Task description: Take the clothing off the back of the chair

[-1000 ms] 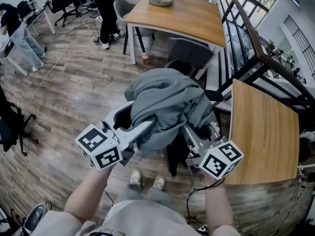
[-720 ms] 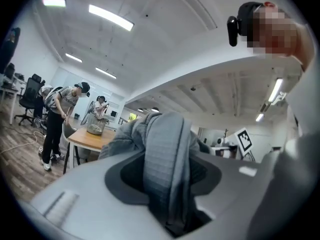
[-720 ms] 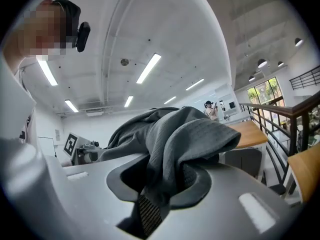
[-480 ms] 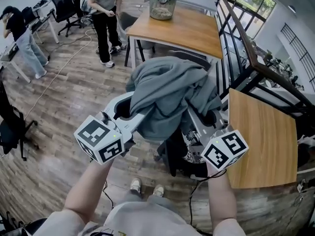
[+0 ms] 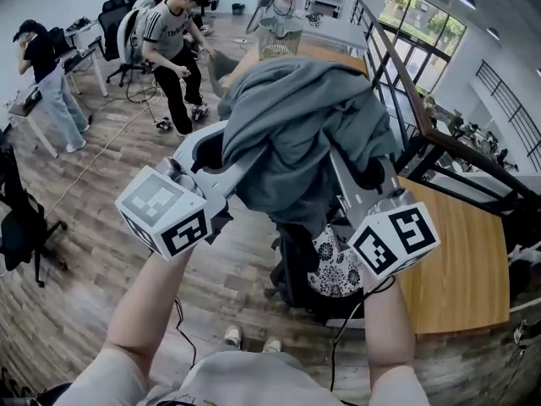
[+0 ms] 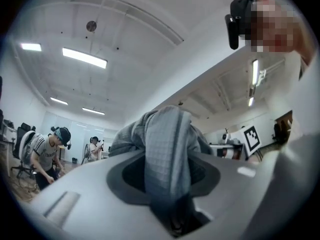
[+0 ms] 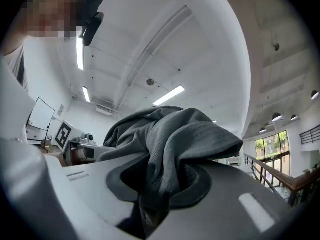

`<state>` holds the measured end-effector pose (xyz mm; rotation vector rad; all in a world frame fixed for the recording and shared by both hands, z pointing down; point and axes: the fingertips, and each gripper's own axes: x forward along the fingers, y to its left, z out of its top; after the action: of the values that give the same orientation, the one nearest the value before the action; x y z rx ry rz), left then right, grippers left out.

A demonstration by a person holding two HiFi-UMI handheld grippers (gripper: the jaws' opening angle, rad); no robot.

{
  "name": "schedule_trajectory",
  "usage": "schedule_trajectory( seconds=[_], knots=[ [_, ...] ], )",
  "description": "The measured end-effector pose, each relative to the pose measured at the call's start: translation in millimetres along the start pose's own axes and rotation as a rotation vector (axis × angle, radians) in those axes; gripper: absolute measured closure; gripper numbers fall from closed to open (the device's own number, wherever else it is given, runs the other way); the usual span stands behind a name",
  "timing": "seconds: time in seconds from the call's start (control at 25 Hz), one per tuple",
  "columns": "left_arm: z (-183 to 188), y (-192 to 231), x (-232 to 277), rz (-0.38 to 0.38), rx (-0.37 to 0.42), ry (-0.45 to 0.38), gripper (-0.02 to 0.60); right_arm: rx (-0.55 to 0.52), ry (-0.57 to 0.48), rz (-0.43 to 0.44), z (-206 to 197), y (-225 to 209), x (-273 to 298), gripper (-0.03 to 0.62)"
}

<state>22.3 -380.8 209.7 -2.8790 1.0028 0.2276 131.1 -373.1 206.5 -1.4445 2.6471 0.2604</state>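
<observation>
Wood-plank flooring [image 5: 93, 184] and a tan wooden bench [image 5: 461, 265] frame the head view. The grey clothing [image 5: 304, 125] hangs there in soft, bunched folds, held up over the dark chair [image 5: 292, 265], which it mostly hides. That view buries both sets of jaw tips in fabric. The left gripper view shows the left gripper [image 6: 170, 194]: its jaws have just been closing and are clamped on a waffle-textured fold. The right gripper view shows the right gripper [image 7: 160, 199]: its jaws have also just been closing and pinch a crumpled, ribbed wad. A floral-patterned cloth [image 5: 334, 269] shows at the chair, partly covered.
</observation>
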Motion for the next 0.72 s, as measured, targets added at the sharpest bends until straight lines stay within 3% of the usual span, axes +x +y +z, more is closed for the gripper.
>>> schedule_trajectory(
  seconds=[0.24,0.48,0.6,0.72],
  knots=[
    [90.2,-10.7,-18.4,0.007,0.159,-0.097,0.44,-0.032,-0.118,0.038,73.8,29.5,-3.3,0.502],
    [190.1,-12.8,-57.2,0.104,0.325,-0.181,0.44,-0.084,-0.228,0.11,150.7,69.9,-2.7,0.5],
    [210.8,-10.4,-86.3,0.178,0.348,-0.179,0.44,-0.096,-0.247,0.141,170.3,94.7,-0.7,0.499],
    [209.2,-3.9,-116.8,0.235,0.358,-0.156,0.44,-0.092,-0.243,0.183,167.7,120.2,6.4,0.499]
  ],
)
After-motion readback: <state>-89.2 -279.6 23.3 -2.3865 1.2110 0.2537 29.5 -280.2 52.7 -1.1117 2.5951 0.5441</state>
